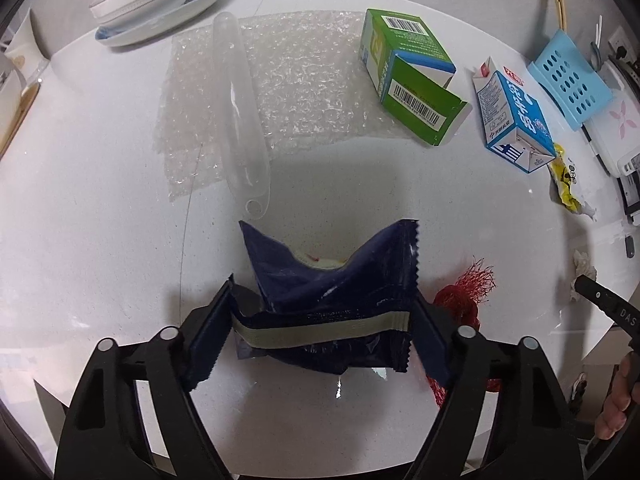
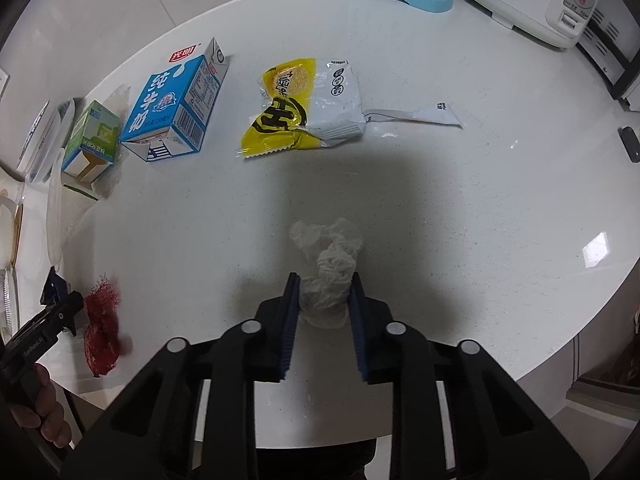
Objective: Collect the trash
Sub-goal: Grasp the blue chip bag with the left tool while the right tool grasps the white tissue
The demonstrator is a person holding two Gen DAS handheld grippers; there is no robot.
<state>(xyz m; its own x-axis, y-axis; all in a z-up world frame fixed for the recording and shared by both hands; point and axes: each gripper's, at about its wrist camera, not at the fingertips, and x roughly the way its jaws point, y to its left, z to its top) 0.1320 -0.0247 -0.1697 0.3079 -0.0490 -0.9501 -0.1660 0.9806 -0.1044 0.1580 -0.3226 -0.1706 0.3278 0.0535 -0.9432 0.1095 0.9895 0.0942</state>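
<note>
Left gripper (image 1: pixel 322 320): black jaws with ribbed blue pads, pressed on both ends of a crinkled dark navy foil snack wrapper (image 1: pixel 328 288) with zigzag edges and a pale seam strip, low over the white speckled round table (image 1: pixel 100 260).
Right gripper (image 2: pixel 325 304): clamped on a crumpled white paper tissue (image 2: pixel 326 276), wadded and soft, resting on the table.
Beside wrapper: bunched red plastic mesh net (image 1: pixel 460 300).
Farther back: clear bubble wrap sheet (image 1: pixel 280 92), green cardboard box (image 1: pixel 408 76), blue-white milk carton (image 2: pixel 176 100), glossy yellow-white biscuit wrapper (image 2: pixel 304 104).
</note>
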